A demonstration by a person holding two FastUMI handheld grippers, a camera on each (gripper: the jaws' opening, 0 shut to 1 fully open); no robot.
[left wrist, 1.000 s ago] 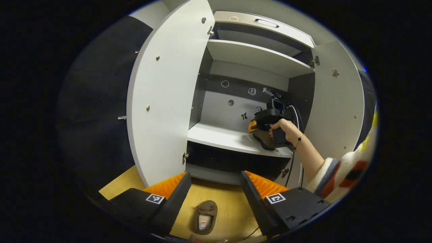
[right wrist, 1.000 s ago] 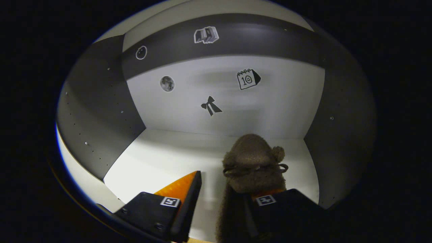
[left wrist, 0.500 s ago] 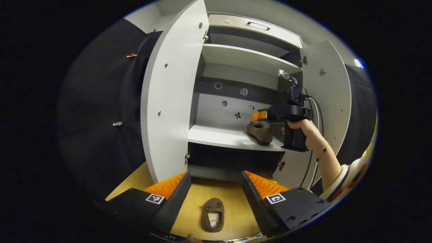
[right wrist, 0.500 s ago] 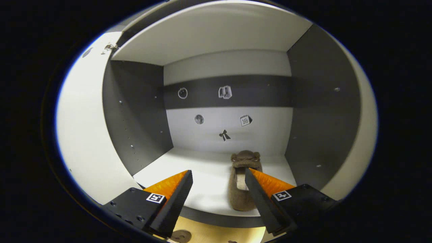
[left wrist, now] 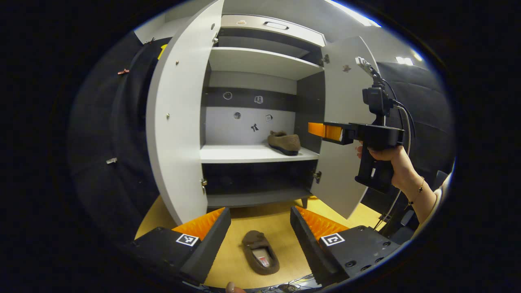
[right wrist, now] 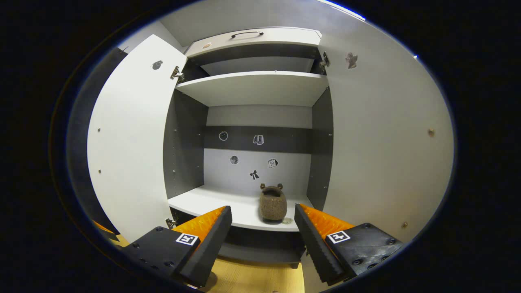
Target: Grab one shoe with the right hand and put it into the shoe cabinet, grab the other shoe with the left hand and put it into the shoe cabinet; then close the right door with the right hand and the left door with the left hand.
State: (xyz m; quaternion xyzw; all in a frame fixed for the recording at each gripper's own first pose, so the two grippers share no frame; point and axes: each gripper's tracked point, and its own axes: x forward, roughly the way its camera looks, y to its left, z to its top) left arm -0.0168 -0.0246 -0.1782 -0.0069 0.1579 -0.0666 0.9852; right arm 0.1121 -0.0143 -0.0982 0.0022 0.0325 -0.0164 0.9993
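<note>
- Shoe cabinet, both doors swung wide; landmark for everything below.
- One brown shoe sits on cabinet's lower shelf, toward its right end, near the right side wall; in right gripper view same shoe lies heel toward camera, toe at the back wall.
- Other brown shoe lies on the yellow floor in front of cabinet, opening up, apart from cabinet base.
- Left gripper hangs over the floor shoe, jaws spread wide, shoe between the two fingers but below them, no contact visible.
- Right gripper outside the cabinet front, jaws apart, nothing in them, pointing at the shelf shoe.
- From left gripper view, right gripper is held by a hand in front of the right door, level with the shelf shoe, clear of it.
- Left door stands open at cabinet's left.
- Small stickers on cabinet back wall above the lower shelf.
</note>
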